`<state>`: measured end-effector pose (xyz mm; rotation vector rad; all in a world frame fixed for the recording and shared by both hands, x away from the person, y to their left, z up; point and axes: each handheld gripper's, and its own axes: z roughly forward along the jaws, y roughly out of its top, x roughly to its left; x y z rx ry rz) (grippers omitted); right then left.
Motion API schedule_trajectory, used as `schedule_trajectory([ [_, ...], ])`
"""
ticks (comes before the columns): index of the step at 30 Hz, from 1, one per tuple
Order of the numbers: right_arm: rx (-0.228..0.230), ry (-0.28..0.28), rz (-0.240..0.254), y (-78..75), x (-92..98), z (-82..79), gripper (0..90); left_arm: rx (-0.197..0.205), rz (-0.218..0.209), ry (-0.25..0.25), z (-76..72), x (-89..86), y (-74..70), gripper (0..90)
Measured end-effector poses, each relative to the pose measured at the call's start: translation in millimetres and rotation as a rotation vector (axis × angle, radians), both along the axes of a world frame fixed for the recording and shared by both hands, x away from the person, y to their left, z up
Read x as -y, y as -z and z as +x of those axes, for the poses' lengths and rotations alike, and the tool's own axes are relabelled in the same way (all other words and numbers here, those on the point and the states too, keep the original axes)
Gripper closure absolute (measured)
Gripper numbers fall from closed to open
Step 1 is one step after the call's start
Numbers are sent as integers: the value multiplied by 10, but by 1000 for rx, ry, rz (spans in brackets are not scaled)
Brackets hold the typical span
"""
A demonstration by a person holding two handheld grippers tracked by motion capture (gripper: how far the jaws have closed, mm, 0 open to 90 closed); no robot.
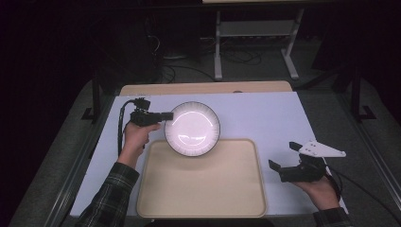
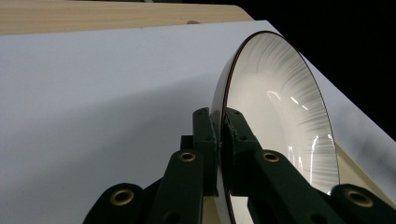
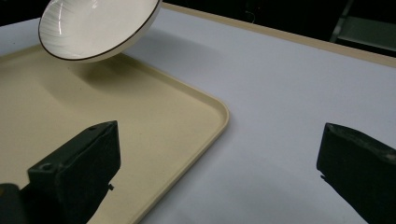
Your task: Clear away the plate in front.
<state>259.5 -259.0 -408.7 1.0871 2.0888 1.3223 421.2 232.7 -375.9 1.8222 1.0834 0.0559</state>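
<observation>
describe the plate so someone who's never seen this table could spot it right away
On the white table lies a wide beige tray. Over its far edge the left gripper holds a round white plate clamped by its rim. It is the one glossy dish, ringed by a thin dark line.

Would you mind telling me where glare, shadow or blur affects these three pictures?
High view: glare washes out the plate centre, and the room behind is dark. Left gripper view: bright streaks on the plate's face, with the left gripper casting a soft shadow on the white table. Right gripper view: the near fingers look soft, and the plate shadows the tray.
</observation>
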Motion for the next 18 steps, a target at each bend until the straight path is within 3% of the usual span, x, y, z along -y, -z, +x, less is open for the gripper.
schedule_trajectory([
  [9,-4,0,-1,0,-8,-1,0,-12,12,47,-185,45,57,850],
  [18,-1,-1,-1,2,-17,-1,0,-65,23,81,-380,62,248,848],
])
